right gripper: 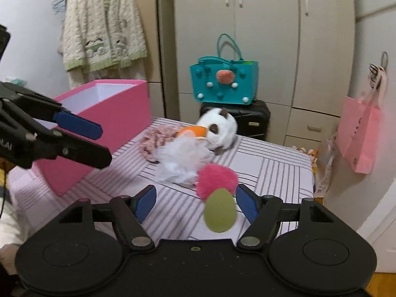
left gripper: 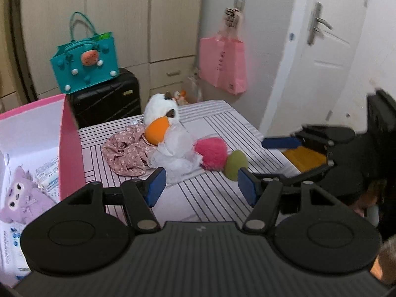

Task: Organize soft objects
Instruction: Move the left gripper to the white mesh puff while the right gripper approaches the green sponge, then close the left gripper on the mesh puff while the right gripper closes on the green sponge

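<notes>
Saw a wardrobe (right gripper: 259, 37) at the back, with a black suitcase (left gripper: 106, 99) before it and a teal bag (left gripper: 85, 66) on top of that. Saw a pink bag (left gripper: 224, 64) hanging on the wall near a white door (left gripper: 329, 49), and a cream cardigan (right gripper: 104, 24) hanging at the other side.

Found the striped surface (left gripper: 217, 198) carrying everything else. Found a pink box (right gripper: 116, 123) standing open on its left part, with a purple plush (left gripper: 22, 198) and some printed packs inside.

Held the left tongs (left gripper: 201, 189) about half open over bare stripes, gripping nothing, just short of the heap. Held the right tongs (right gripper: 196, 203) wide open too, low over the near edge of the heap, pads pressing on nothing.

Found the soft things heaped mid-surface, beside the box:
- a white plush (right gripper: 222, 128) with an orange beak, farthest back
- a floral cloth (left gripper: 126, 153) on the box side
- white lace (left gripper: 173, 156) bunched in the middle, touching both
- a pink pompom (left gripper: 211, 152) against the lace
- a green egg (right gripper: 219, 210), touching the pompom, sitting between the right pads and nearer the right one. Could not tell whether that pad touched it.
</notes>
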Tool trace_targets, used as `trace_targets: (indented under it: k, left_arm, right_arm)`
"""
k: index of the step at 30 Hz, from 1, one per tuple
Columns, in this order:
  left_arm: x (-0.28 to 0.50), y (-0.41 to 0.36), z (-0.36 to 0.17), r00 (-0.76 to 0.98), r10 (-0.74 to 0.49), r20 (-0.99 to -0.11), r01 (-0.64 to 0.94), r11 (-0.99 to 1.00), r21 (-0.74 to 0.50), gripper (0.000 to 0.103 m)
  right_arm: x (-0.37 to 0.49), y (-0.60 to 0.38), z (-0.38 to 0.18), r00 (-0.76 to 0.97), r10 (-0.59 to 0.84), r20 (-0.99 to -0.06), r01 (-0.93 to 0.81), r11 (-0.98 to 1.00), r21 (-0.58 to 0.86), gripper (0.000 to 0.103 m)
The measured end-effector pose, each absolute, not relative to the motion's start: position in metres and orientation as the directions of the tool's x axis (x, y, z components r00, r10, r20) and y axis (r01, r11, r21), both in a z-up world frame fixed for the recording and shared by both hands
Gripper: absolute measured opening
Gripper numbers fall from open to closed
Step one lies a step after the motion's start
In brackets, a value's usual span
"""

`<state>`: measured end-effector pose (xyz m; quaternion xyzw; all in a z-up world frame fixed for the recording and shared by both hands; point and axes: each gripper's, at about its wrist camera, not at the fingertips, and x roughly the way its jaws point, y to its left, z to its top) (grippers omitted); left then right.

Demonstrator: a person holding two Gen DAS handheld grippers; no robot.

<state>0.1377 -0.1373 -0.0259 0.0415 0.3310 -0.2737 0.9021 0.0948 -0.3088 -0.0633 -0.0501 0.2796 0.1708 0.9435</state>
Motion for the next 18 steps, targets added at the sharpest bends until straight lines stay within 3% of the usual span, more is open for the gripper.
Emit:
trace_targets:
  k: [12,18]
  left_arm:
    - [0.193,-0.164,-0.074,0.669,-0.359,-0.651,0.421,0.905,-0.067,0.061]
    - [0.208,-0.177,-0.088,0.731,-0.291,-0.618,0.355,0.935,-0.021,0.061]
  right_arm:
    - [0.124,-0.314,-0.113,0.772,0.262,-0.579,-0.307,0.951,0.021,0.076]
    - [0.133,-0.315,-0.116,0.749,0.261,-0.609,-0.278,0.958,0.068,0.076]
